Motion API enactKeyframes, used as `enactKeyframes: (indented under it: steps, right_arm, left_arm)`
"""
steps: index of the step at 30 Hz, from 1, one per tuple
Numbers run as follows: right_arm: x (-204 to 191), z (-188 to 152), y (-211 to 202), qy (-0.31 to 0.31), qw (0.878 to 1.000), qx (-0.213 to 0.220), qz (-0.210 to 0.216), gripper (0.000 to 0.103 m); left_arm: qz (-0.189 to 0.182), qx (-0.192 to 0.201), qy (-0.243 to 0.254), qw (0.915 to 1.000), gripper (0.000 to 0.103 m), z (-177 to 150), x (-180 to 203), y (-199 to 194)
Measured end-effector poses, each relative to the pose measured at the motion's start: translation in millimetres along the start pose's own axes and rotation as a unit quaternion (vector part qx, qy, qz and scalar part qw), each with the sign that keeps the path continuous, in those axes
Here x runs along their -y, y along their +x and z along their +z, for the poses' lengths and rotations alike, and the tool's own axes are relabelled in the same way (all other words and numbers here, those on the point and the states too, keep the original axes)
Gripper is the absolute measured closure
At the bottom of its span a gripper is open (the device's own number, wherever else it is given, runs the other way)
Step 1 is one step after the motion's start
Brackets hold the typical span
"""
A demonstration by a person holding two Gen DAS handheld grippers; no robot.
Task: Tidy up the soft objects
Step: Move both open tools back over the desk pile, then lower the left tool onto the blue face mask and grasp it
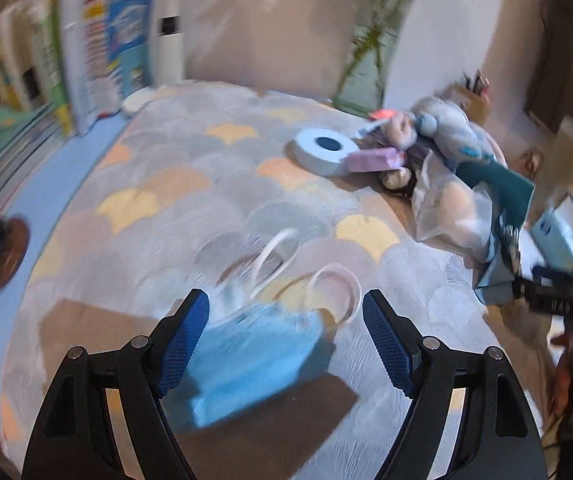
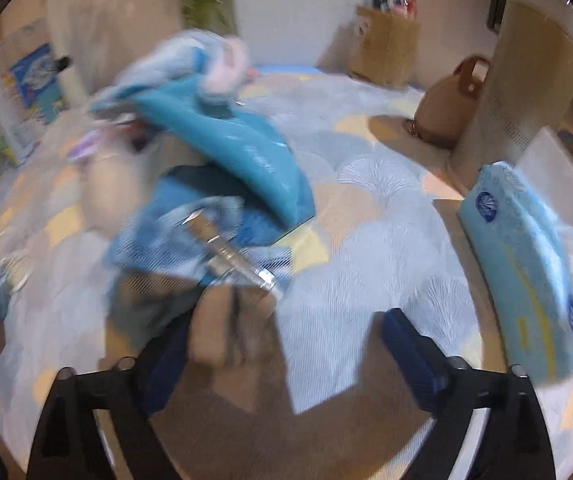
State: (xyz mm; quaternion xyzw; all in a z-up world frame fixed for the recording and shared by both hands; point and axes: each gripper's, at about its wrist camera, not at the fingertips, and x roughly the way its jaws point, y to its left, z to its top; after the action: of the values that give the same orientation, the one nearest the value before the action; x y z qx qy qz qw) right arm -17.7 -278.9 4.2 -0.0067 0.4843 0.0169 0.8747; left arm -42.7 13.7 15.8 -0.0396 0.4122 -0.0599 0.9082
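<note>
Warm dim indoor light, heavy motion blur (right view worst), fisheye bending, dark vignette corners.

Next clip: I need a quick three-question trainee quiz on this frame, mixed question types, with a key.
1. True or false: the left gripper is shut on the blue face mask.
2. Multiple choice: what lies just left of the heap of plush toys on the patterned rug in the left wrist view? A) a glass bottle B) a pale blue round disc C) a pair of shoes
3. Fill in: in the right wrist view, the light blue tissue pack lies to the ____ of the right gripper.

Key: 1 false, the jaws stand open around the mask; 2 B; 3 right.
</note>
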Motion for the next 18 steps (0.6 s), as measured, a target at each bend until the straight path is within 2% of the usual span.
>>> enactKeyframes:
  steps: [3,5,7,13,18]
  right_arm:
    - [-2.0,13.9,8.5,0.004,1.000,0.004,-0.007,0.000]
    - [-5.8,15.7,11.3,-0.005,0.999,0.031,-0.007,0.000]
    - [-6.1,15.1,10.1,-0.004,0.999,0.035,-0.004,0.000]
    - [-7.4,14.6,10.3,-0.004,0.999,0.037,-0.005,0.000]
    - [-6.6,14.6,10.6,-0.004,0.999,0.037,-0.005,0.000]
  left_arm:
    - [-0.005,-0.016,0.003,0.9999,0.025,7.6,5.7,11.7]
    - [-0.007,-0.019,0.002,0.9998,0.025,7.1,5.7,12.2]
    - [-0.007,-0.035,0.004,0.9993,0.025,4.3,5.4,18.3]
    - [0.011,-0.030,0.024,0.9992,0.025,0.2,13.6,15.9]
    - [0.012,-0.031,0.027,0.9991,0.025,1.0,12.5,15.7]
